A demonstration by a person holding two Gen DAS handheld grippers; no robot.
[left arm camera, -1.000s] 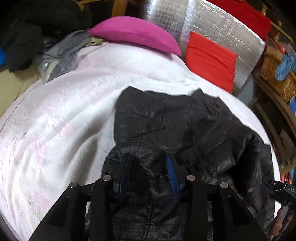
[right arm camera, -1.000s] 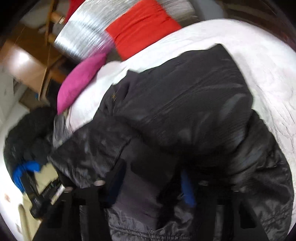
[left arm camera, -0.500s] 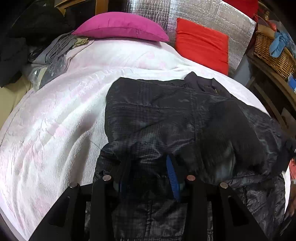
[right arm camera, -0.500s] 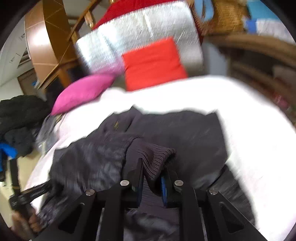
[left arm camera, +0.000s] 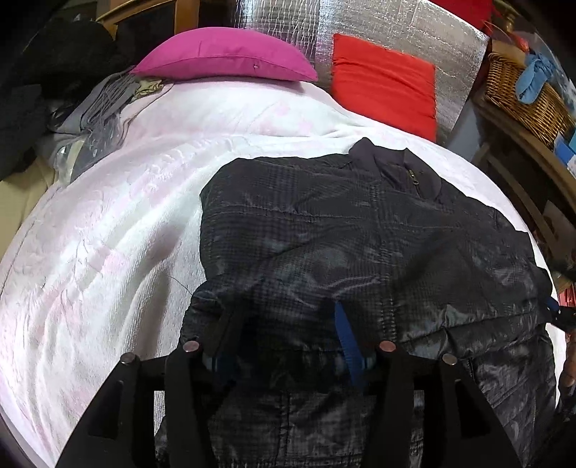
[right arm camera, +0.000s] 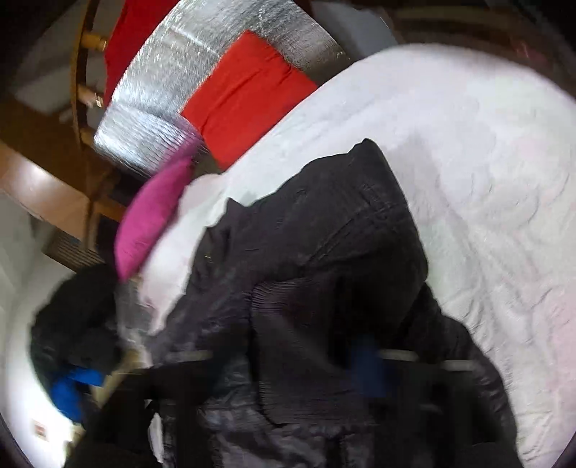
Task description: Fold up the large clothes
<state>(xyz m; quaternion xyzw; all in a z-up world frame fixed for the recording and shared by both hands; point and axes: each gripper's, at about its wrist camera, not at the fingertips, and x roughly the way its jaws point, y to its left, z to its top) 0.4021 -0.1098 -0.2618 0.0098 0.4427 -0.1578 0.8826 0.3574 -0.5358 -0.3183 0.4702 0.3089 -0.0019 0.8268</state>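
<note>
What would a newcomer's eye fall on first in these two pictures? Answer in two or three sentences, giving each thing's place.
A big dark quilted jacket lies spread across the white blanket, filling the middle of both views. Behind it, at the head of the bed, a magenta pillow lies beside a bright red cushion that leans on a silver foil panel.
</note>
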